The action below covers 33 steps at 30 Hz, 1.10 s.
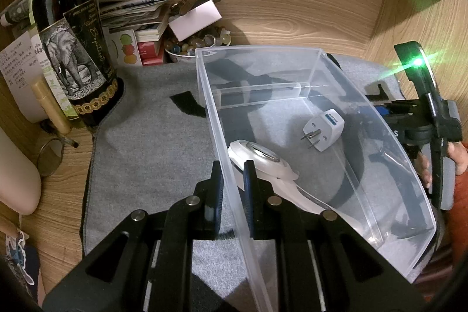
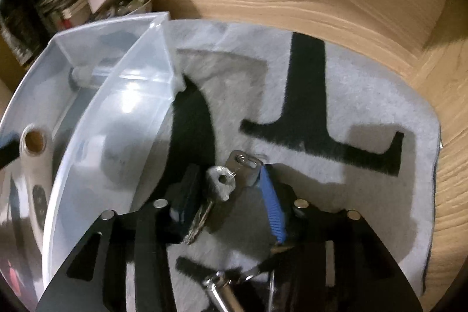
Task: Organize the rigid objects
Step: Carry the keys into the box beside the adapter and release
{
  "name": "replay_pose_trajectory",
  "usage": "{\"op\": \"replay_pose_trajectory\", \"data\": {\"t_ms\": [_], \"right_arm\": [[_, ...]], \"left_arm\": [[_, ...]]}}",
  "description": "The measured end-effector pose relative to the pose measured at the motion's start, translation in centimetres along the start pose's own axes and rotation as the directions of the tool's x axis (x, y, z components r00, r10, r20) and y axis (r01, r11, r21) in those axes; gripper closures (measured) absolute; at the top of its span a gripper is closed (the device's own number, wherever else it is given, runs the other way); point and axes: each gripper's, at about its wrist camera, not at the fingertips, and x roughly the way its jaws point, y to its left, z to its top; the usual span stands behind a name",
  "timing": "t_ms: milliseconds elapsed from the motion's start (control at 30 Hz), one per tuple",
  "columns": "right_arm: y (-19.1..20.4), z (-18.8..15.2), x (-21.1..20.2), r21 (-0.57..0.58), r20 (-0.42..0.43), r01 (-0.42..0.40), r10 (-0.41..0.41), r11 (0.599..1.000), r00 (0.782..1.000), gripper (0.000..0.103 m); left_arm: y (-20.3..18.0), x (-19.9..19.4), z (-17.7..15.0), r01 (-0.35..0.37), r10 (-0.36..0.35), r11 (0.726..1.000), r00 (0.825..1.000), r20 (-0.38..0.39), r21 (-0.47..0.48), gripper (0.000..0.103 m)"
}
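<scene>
Left tool (image 1: 232, 174) clamps the clear bin's (image 1: 316, 51) wall; right tool (image 2: 225, 183) stands part-open around keys (image 2: 222, 180) (pads not pressing), so centre them before closing.

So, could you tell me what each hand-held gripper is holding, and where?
Left hand-held gripper: clear bin, clamped on its near wall. Right hand-held gripper: open around keys, gripping nothing.
</scene>
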Motion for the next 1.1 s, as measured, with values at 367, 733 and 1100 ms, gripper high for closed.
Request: {"op": "replay_pose_trajectory", "data": {"t_ms": [367,733,1100], "right_arm": [[0.5,-0.6,-1.0,-0.028,0.033,-0.013,0.014,1.000,0.999,0.090],[0.8,-2.8,-4.5,-0.011,0.108,-0.028,0.029,1.000,0.994,0.090],[2.4,-1.4,-10.7,-0.051,0.281,-0.054,0.066,0.997,0.958,0.090]], "left_arm": [[0.0,0.0,0.0,-0.001,0.001,1.000,1.000,0.000,0.000,0.090],[-0.1,0.1,0.0,-0.007,0.007,1.000,1.000,0.000,0.005,0.090],[-0.4,0.0,-0.1,-0.014,0.014,1.000,1.000,0.001,0.005,0.090]]}}
